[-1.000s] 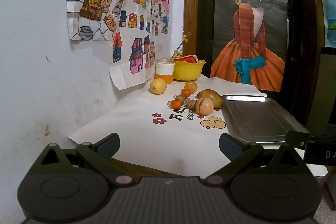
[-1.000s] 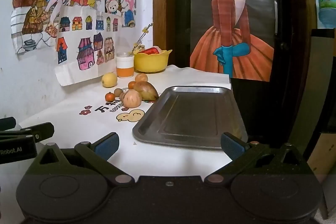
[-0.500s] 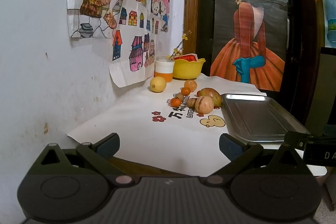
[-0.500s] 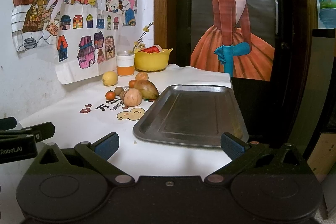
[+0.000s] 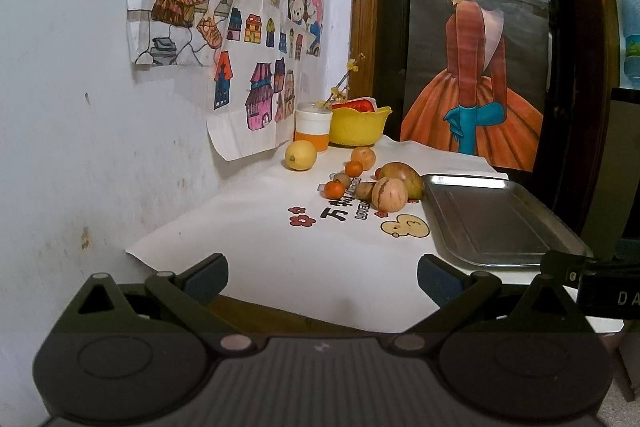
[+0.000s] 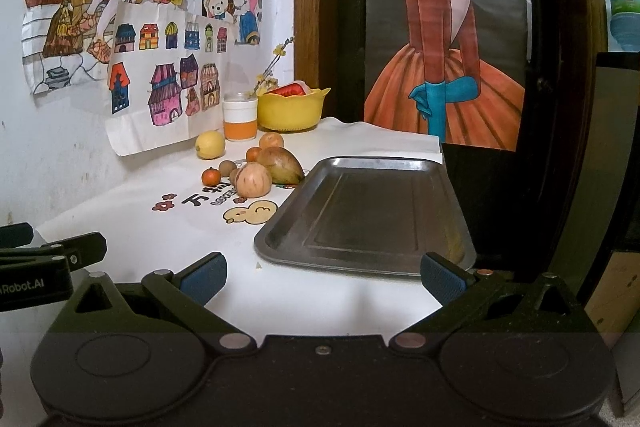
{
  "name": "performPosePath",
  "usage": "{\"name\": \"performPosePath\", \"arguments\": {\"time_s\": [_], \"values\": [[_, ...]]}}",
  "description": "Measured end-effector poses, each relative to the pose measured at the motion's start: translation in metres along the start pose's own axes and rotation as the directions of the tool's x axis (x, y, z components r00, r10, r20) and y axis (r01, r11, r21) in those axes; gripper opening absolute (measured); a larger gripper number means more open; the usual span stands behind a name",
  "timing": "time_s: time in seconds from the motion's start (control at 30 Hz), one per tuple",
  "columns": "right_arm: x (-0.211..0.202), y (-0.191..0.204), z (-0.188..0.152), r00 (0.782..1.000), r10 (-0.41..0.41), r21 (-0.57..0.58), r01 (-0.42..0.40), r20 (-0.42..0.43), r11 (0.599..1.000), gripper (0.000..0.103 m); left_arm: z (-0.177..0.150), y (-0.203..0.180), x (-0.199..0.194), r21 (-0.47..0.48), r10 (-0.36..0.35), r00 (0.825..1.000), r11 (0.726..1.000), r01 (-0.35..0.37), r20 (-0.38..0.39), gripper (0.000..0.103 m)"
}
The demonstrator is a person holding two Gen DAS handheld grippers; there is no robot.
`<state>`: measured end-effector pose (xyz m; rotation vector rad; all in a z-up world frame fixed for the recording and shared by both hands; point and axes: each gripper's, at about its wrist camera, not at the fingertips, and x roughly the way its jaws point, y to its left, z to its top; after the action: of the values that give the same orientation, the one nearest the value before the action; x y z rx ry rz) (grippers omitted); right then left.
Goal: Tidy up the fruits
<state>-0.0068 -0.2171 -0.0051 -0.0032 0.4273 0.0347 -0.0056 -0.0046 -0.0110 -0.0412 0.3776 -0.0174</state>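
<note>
Both views are dim and warm-toned, lit softly from above and in front, with no hard shadows. The metal tray (image 6: 368, 211) carries a pale glare along its far rim and reflects darkly at centre. Fisheye distortion bends the door frame (image 5: 362, 7) and leaves black corners. Focus is fair at centre and softens toward the right edge.

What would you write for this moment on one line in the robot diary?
left gripper: open, holding nothing | right gripper: open, holding nothing | fruits: on white cloth left of tray | metal tray: no fruit in it
</note>
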Motion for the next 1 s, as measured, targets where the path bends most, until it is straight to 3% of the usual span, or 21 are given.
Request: {"name": "performPosePath", "arguments": {"time_s": [0.7, 1.0], "values": [[0.015, 0.0, 0.0, 0.999, 0.013, -0.008, -0.014, -0.039, 1.0, 0.103, 0.004, 0.009, 0.024, -0.015, 0.043, 0.994, 0.999, -0.045, -0.1, 0.103], [0.039, 0.01, 0.009, 0.998, 0.068, -0.155, -0.07, -0.018, 0.985, 0.103, 0.014, 0.022, 0.053, -0.042, 0.08, 0.98, 0.995, -0.089, -0.184, 0.103]]}}
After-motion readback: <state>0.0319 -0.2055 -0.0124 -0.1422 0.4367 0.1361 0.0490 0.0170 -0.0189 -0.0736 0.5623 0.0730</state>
